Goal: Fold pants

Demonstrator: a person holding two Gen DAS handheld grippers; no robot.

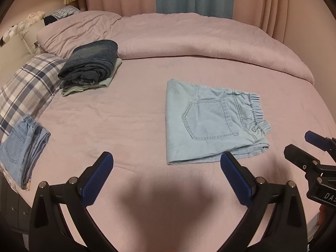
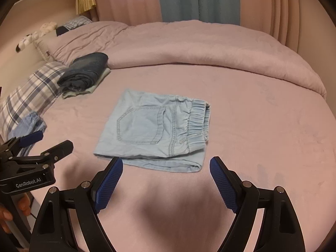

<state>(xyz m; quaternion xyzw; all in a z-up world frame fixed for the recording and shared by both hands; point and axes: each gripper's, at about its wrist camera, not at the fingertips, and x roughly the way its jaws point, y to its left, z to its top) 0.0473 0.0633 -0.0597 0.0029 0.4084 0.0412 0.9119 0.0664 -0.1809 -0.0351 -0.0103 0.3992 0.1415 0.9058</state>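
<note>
Light blue denim pants (image 1: pixel 210 121) (image 2: pixel 155 130) lie folded into a flat square on the pink bed, back pocket up, elastic waistband to the right. My left gripper (image 1: pixel 167 159) hovers open just in front of their near left corner, nothing between its blue pads. My right gripper (image 2: pixel 166 163) is open over the near edge of the folded pants, apart from the cloth. Each gripper shows at the side of the other's view: the right gripper (image 1: pixel 298 145) at the right edge, the left gripper (image 2: pixel 54 142) at the left edge, a hand under it.
A folded stack of dark jeans (image 1: pixel 90 63) (image 2: pixel 84 71) on a pale green garment sits at the back left. Another folded light denim piece (image 1: pixel 23 147) lies at the left edge beside a plaid pillow (image 1: pixel 27 86). A rolled pink duvet (image 1: pixel 189 40) spans the back.
</note>
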